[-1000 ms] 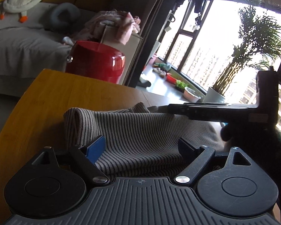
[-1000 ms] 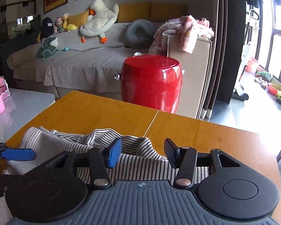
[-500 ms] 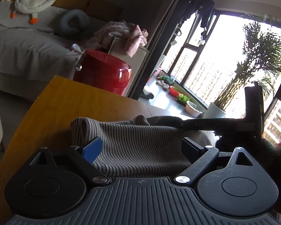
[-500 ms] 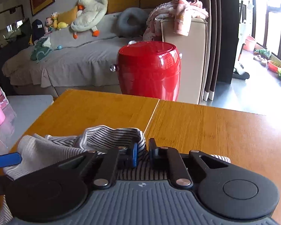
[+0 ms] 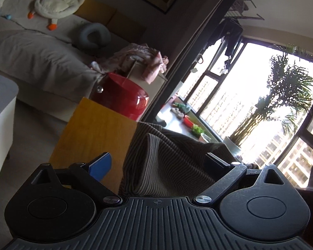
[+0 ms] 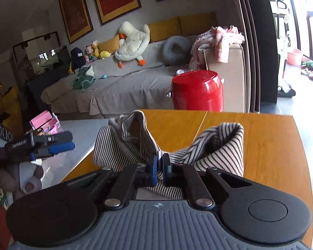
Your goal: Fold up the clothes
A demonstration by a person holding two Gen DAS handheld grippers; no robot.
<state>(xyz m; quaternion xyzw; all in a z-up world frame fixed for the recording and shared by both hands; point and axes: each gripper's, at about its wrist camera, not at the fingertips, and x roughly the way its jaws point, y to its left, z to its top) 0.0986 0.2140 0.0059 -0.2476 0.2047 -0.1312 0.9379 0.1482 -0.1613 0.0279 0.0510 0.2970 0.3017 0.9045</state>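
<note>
Now, through the left wrist camera, the left gripper (image 5: pixel 158 164) has its fingers spread wide and opening a little further. The striped top (image 5: pixel 167 166) stands bunched in the gap between them, but neither finger presses on it. A second ago this cloth lay flatter across the wooden table (image 5: pixel 98 129) and the gripper sat low over it; since then the hand has drawn back and risen, and the cloth now stands up in a ridge toward the right. I judge that the left side has let go and the cloth is being pulled away from it.

From the right wrist camera, the right gripper (image 6: pixel 159 167) has gone from half open to fully together, and its fingers are clamped on a fold of the striped top (image 6: pixel 217 143). The garment is lifted off the table (image 6: pixel 271 145) in two loops, one on each side of the pinch. The left gripper (image 6: pixel 58 143) shows off to the left, apart from the cloth. So the right hand alone carries the garment, probably to bring an edge over for the next fold.
</note>
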